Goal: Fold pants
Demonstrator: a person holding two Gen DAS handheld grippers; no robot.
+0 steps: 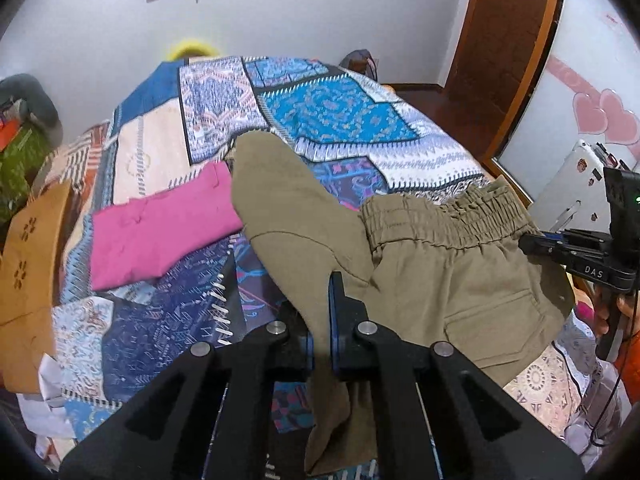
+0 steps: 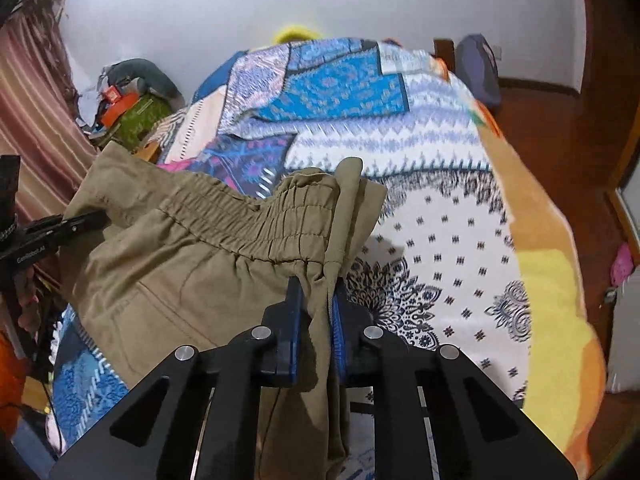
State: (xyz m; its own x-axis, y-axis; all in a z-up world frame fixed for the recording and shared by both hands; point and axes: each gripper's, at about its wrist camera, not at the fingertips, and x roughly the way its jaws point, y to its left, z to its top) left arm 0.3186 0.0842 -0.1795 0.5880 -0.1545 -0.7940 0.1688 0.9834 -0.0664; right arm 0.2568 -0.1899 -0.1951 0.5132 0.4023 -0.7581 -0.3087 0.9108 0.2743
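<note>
Olive-khaki pants (image 1: 448, 280) with an elastic waistband (image 1: 444, 216) hang lifted over a patchwork bedspread (image 1: 336, 116). My left gripper (image 1: 320, 320) is shut on a fold of the pants' cloth near the crotch; a leg (image 1: 280, 200) stretches away over the bed. My right gripper (image 2: 316, 312) is shut on the pants (image 2: 192, 264) at the waistband end (image 2: 320, 216). The right gripper also shows in the left wrist view (image 1: 532, 240), at the waistband's right corner. The left gripper shows at the left in the right wrist view (image 2: 92, 218), holding the cloth.
A folded pink garment (image 1: 160, 232) lies on the bed left of the pants. A tan garment (image 1: 28, 280) lies at the bed's left edge. A wooden door (image 1: 504, 40) and a white cabinet with pink hearts (image 1: 592, 112) stand right. Clutter (image 2: 128, 108) sits by the far wall.
</note>
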